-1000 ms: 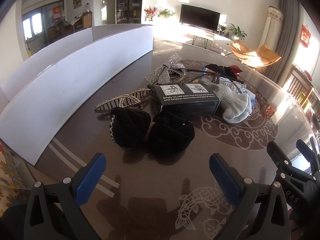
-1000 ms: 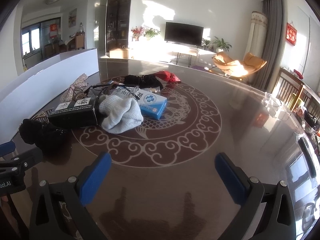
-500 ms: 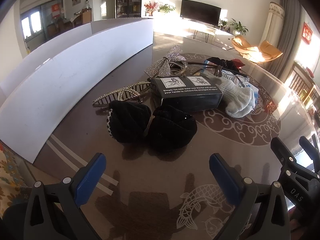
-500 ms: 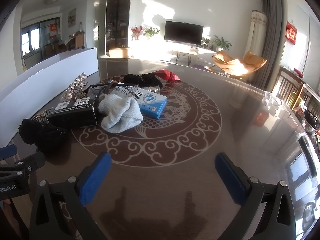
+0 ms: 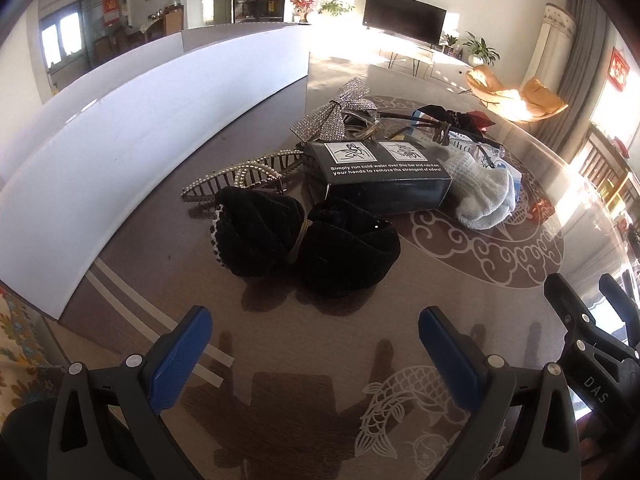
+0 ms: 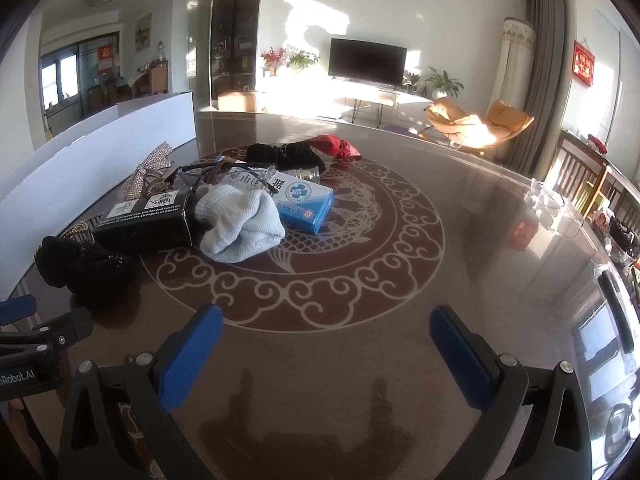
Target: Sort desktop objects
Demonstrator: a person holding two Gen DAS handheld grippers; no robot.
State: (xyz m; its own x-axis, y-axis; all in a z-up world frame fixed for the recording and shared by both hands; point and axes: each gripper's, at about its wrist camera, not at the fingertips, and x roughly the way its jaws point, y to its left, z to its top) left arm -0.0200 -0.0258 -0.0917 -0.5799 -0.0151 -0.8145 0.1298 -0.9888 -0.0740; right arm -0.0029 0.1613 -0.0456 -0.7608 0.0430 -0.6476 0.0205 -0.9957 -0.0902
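We see the left gripper with fingers spread wide, empty, just short of the black velvet bow on the table. Right gripper likewise wide apart, holding nothing. Since earlier, the left has closed in on the bow; black box behind it.

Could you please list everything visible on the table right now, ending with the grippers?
velvet bow: one, black, nearest the left gripper.
claw clip: one, gold, behind the bow.
printed box: one, black, pile centre.
rhinestone bow: one, silver, behind the black box.
knit cloth: one, pale, against the black box.
carton: one, blue and white, beside the cloth.
red cloth: one, pile's far end.
white board: one, table's left edge.
left hand-held gripper: open, empty.
right hand-held gripper: open, empty.
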